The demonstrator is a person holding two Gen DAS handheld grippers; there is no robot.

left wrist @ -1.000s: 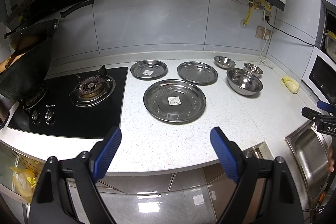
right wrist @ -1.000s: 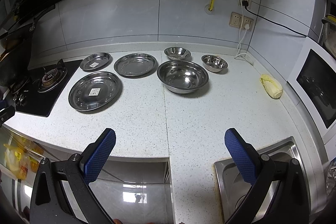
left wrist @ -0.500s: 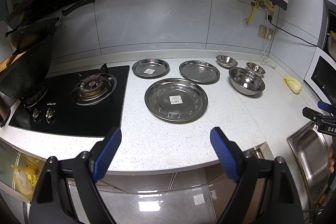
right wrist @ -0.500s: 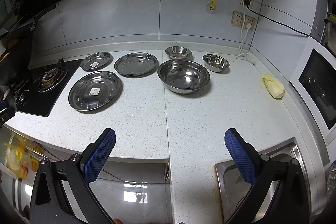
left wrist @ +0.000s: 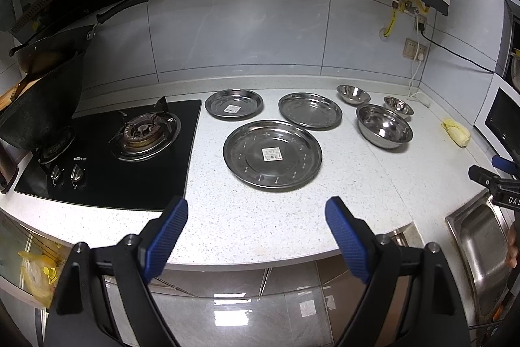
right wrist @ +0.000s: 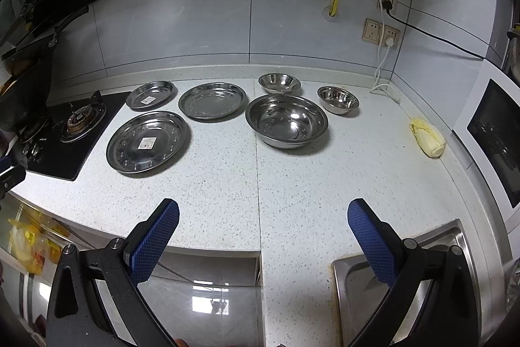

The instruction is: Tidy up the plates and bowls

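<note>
1. 3 plates at 11 o'clock and 3 bowls at 12 o'clock lie apart on the surface.
2. Left gripper and right gripper: jaws spread, empty, at the surface's near edge.

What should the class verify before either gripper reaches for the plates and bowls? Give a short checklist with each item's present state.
1. Left gripper open and empty: ok.
2. Right gripper open and empty: ok.
3. Three plates lie flat and apart, large plate nearest: ok.
4. Large bowl upright, empty: ok.
5. Two small bowls unstacked: ok.
6. Stove burner off: cannot tell.
</note>
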